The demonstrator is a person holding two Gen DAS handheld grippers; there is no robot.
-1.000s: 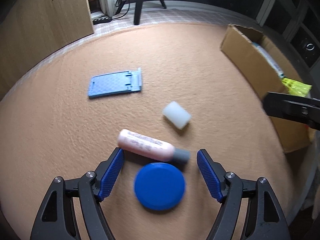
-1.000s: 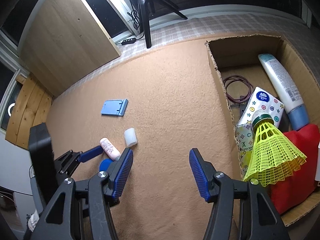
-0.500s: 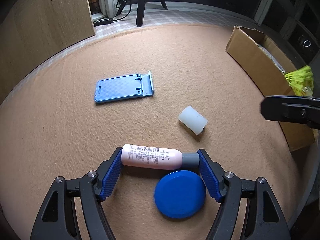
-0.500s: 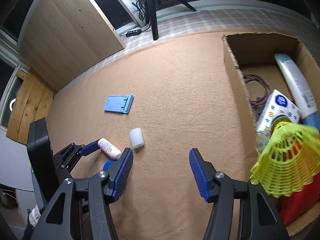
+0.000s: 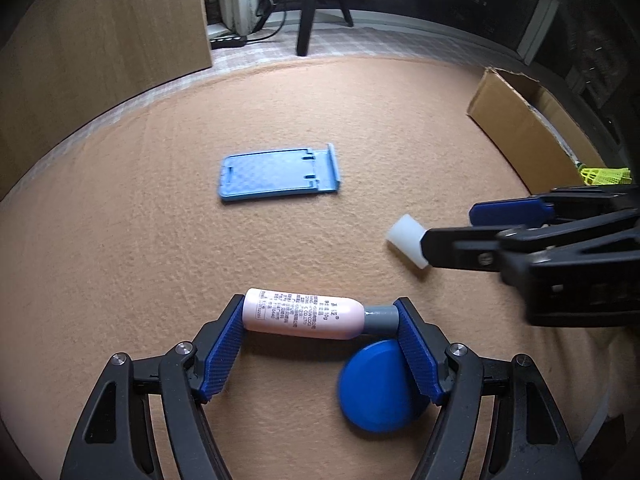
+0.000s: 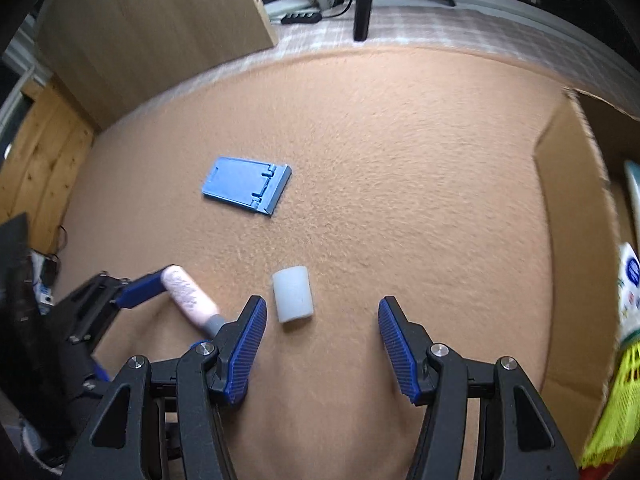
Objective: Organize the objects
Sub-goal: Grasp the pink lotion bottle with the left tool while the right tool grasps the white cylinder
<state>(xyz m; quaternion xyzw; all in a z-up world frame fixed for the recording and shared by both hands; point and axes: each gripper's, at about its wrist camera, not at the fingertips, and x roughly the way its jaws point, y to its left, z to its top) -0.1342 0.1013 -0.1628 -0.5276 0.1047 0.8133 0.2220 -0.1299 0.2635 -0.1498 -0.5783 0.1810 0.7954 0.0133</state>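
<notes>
A pink tube (image 5: 300,318) with a grey cap lies crosswise on the tan carpet. My left gripper (image 5: 318,304) is shut on it lengthwise, one blue pad on each end. A round blue lid (image 5: 376,388) sits just under the right finger. My right gripper (image 6: 320,308) stands open over the carpet with nothing between its fingers. A white cylinder (image 6: 293,294) lies just ahead of its left fingertip. In the left wrist view the right gripper (image 5: 500,232) comes in from the right and partly covers the white cylinder (image 5: 404,240).
A flat blue phone stand (image 5: 276,174) lies farther out on the carpet. An open cardboard box (image 6: 572,240) at the right holds a yellow shuttlecock (image 6: 616,400) and other items. A wooden panel (image 6: 160,32) and a tripod leg (image 6: 362,4) stand beyond the carpet's edge.
My left gripper came forward onto the pink tube and its pads now sit on both ends. My right gripper swung left and down from the box to the white cylinder.
</notes>
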